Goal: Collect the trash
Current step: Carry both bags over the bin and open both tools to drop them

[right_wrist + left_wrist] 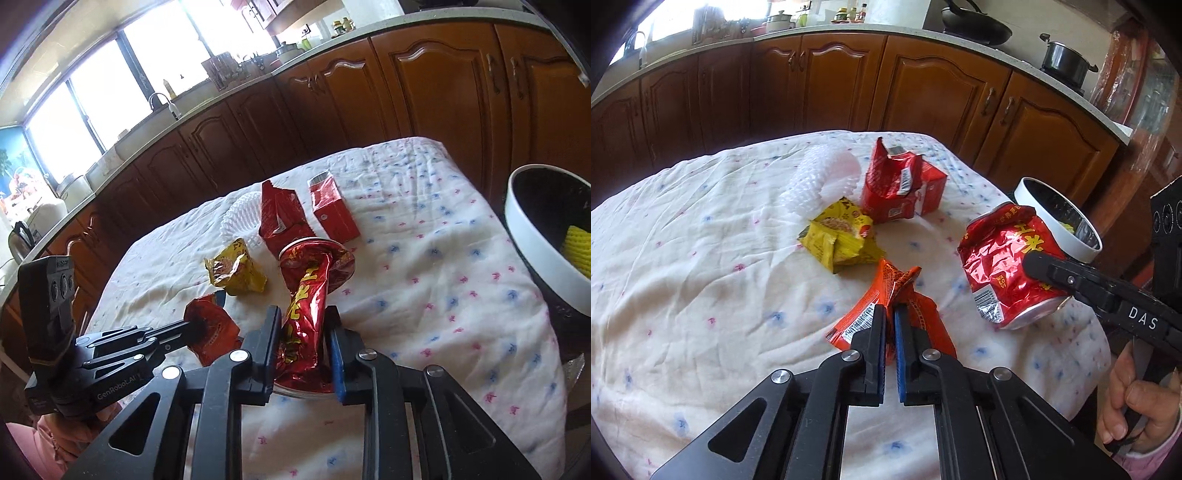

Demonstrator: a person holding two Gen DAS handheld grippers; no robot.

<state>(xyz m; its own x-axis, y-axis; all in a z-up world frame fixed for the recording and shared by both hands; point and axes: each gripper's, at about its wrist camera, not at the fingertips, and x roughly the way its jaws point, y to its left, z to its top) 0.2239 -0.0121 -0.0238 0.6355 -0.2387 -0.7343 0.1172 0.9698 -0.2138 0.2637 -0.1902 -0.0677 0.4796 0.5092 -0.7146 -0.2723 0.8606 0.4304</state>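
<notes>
Crushed can and orange wrapper gripped above the table, bin close at the right.

The can [306,314] is pinched at its flattened waist by the right gripper [301,332]; the wrapper [886,314] is clamped by the left gripper [889,321]. The bin [528,236] is seen beside the table [701,240]. The slick, crumpled can could be twisted out of the narrow pinch if swung quickly, and the thin wrapper could be slid free. The yellow packet [838,236] and cartons [905,184] are left lying.
</notes>
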